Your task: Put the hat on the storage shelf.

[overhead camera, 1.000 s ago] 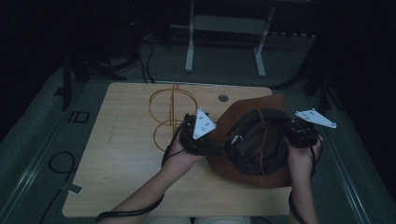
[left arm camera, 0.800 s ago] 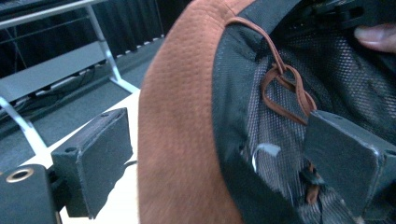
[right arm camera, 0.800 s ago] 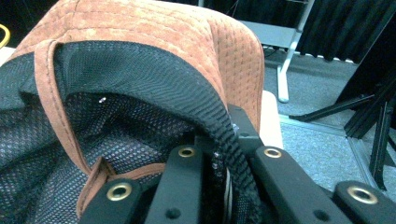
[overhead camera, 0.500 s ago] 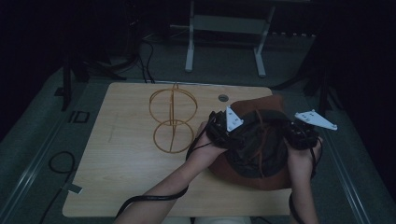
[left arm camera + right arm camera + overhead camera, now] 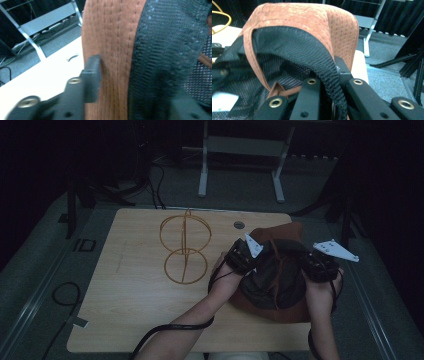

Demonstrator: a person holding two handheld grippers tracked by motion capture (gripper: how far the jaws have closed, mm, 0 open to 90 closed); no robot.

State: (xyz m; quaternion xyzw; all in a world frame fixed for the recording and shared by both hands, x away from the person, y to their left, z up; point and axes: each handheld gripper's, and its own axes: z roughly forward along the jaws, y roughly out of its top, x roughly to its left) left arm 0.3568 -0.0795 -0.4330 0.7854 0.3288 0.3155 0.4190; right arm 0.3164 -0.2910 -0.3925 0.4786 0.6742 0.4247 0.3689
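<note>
Dim light covers the high view, where the table (image 5: 135,305) is the one pale patch and the room beyond it falls to near black. In the left gripper view, the table beside the left tool (image 5: 120,82) glares white, and the near jaw and the brown hat (image 5: 110,37) are smeared with blur. The right gripper view is brighter and sharper: the hat's stitching reads clearly ahead of the right tool (image 5: 329,85), while the bottom edge goes soft.
</note>
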